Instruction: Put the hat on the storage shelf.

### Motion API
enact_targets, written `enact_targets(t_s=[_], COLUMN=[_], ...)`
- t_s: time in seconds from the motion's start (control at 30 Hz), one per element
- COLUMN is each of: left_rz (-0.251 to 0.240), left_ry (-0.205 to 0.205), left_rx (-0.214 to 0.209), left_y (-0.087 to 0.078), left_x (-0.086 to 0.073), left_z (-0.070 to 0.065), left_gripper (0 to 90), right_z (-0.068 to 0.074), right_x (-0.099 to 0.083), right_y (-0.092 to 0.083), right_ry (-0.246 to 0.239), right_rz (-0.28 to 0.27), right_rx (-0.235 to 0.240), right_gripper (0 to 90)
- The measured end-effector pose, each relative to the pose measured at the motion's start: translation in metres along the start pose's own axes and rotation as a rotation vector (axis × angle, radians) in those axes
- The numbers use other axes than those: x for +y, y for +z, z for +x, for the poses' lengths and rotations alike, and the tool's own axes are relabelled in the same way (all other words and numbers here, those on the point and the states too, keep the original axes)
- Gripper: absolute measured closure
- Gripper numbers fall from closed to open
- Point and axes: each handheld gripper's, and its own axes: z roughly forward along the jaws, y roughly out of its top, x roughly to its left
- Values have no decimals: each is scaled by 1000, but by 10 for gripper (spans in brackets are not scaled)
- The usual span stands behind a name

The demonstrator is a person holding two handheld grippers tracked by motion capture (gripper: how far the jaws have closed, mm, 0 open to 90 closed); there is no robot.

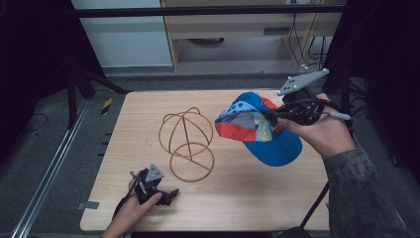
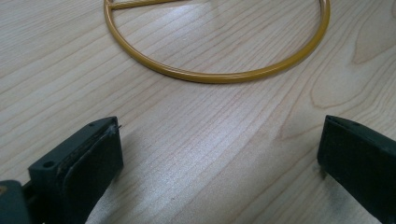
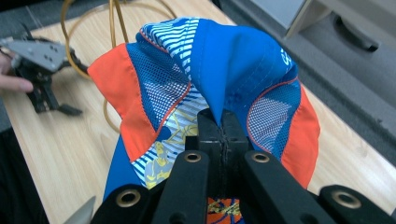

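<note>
Right claw (image 1: 277,115) clamped on a fold of the blue-and-orange cap (image 1: 260,129), cap held above the desk (image 1: 247,208), just right of the gold wire hat stand (image 1: 185,144). Left claw (image 1: 166,193) wide apart, holding nothing, resting low near the stand's base ring. Risk: pinch is on a thin fabric fold and may slip. The light stand may also tip if the cap's brim catches a wire.
</note>
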Motion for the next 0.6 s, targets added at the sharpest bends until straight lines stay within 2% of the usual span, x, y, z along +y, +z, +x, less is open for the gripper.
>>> enact_targets(t_s=[0.27, 0.4, 0.6], left_rz=[0, -2, -2], left_ry=[0, -1, -1], left_rx=[0, 2, 2], left_y=[0, 0, 0], left_x=[0, 0, 0], left_z=[0, 0, 0], left_gripper=[0, 0, 0], right_z=[8, 17, 30], right_x=[25, 40, 64], right_y=[-2, 9, 24], right_ry=[-34, -53, -81], right_rz=[-41, -57, -98], right_rx=[-2, -1, 25], right_gripper=[900, 900, 900])
